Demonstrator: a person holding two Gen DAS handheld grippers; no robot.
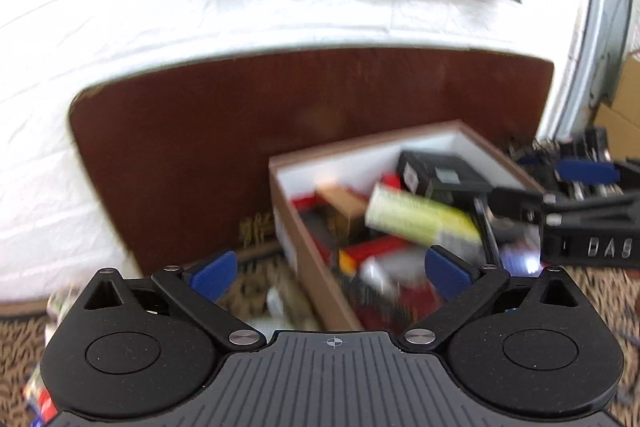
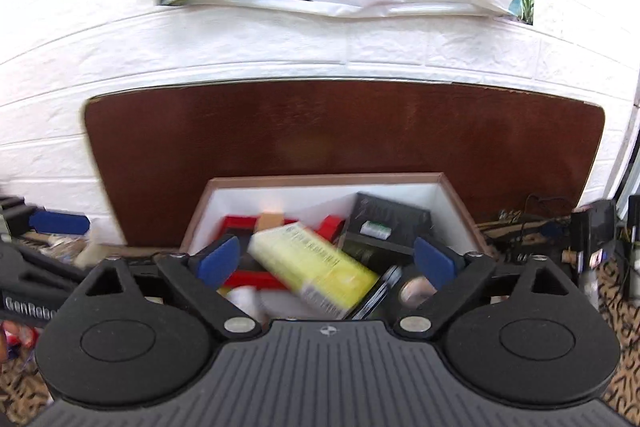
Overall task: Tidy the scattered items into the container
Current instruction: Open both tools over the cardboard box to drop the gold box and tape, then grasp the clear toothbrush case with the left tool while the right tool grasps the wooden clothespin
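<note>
Container (image 2: 454, 199), brown-rimmed and white-walled, holds a yellow-green box (image 2: 320, 267).

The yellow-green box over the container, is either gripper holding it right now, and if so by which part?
Nothing is held. The yellow-green box lies tilted in the container, between the right gripper's open fingers but untouched. The left gripper is open too.

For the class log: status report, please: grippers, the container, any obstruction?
Left gripper and right gripper open, empty. Yellow-green box lies in the container. No obstruction visible.
</note>
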